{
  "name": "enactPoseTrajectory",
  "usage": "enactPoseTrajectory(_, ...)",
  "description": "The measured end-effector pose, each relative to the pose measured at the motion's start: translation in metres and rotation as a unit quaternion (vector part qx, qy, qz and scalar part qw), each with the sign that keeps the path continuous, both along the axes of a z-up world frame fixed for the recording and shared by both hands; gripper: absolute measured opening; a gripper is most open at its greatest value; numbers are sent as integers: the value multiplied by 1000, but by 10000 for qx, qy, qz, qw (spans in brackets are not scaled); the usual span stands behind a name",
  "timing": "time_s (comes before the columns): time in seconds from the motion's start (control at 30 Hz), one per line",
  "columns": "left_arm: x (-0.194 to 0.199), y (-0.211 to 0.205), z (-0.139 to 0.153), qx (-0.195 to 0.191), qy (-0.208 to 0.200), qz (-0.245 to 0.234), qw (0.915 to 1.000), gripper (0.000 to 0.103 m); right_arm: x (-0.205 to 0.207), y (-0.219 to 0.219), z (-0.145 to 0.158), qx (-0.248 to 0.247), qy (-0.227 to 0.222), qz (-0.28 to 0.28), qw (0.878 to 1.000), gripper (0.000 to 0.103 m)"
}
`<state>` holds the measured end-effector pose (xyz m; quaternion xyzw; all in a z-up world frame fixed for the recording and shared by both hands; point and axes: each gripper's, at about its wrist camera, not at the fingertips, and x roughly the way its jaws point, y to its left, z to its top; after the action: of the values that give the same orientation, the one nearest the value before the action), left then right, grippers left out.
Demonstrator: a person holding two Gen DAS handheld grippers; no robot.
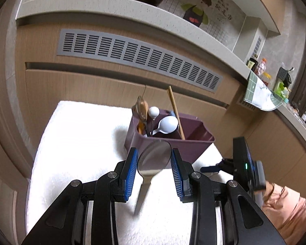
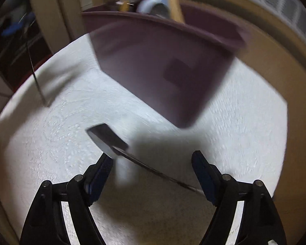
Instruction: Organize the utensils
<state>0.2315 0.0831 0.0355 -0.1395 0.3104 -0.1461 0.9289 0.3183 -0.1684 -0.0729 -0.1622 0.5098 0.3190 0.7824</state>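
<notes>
Holding a metal spoon upright in the left gripper, just before the purple utensil bin.
Left fingers partly closed beside its bowl; actual contact unclear. Right gripper fingers spread wide, gripping nothing, over a dark spatula lying on the white-towelled worktop.

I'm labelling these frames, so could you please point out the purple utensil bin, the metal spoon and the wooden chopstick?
purple utensil bin (image 1: 169,149): left wrist view, front wall below the rim.
metal spoon (image 1: 155,157): left wrist view, middle of the bowl.
wooden chopstick (image 1: 175,112): left wrist view, mid-shaft above the bin.
</notes>
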Motion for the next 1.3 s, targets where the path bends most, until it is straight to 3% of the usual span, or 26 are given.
enactPoseTrajectory(0.1,0,0,-2,-18,-11,5,10000,34,-12,-16,8,519,542,-263,9968,79)
enactPoseTrajectory(0.2,0,-2,0,-40,-30,-35,10000,34,-49,-3,21,793,898,305,9923,77)
enactPoseTrajectory(0.3,2,-4,0,-48,-5,-67,10000,34,-72,17,42,581,244,675,9957,77)
enactPoseTrajectory(0.4,0,-4,0,-35,-1,-80,10000,34,-63,36,44,113,-559,862,9946,73)
enactPoseTrajectory(0.5,-1,-4,2,-14,23,-113,9999,34,-34,38,21,-254,-512,1060,9927,53)
enactPoseTrajectory(0.6,-3,-3,2,-19,81,-138,9999,34,-19,39,1,-258,-223,1258,9915,54)
enactPoseTrajectory(0.67,-5,-6,3,35,97,-171,9998,34,-15,34,4,-62,-179,1171,9929,34)
enactPoseTrajectory(0.7,-7,-7,4,73,86,-182,9998,34,-15,32,6,-31,-173,1046,9944,29)
enactPoseTrajectory(0.93,-20,-26,11,448,-106,-219,9987,34,-41,16,53,579,-482,124,9971,29)
enactPoseTrajectory(1.2,-31,-40,32,471,-306,-370,9977,33,-61,-6,122,1366,-919,-583,9846,28)
enactPoseTrajectory(1.23,-31,-42,40,462,-367,-423,9974,33,-61,-10,136,1479,-997,-633,9819,26)
enactPoseTrajectory(1.3,-29,-45,62,446,-580,-477,9962,33,-61,-13,165,1640,-1264,-707,9758,6)
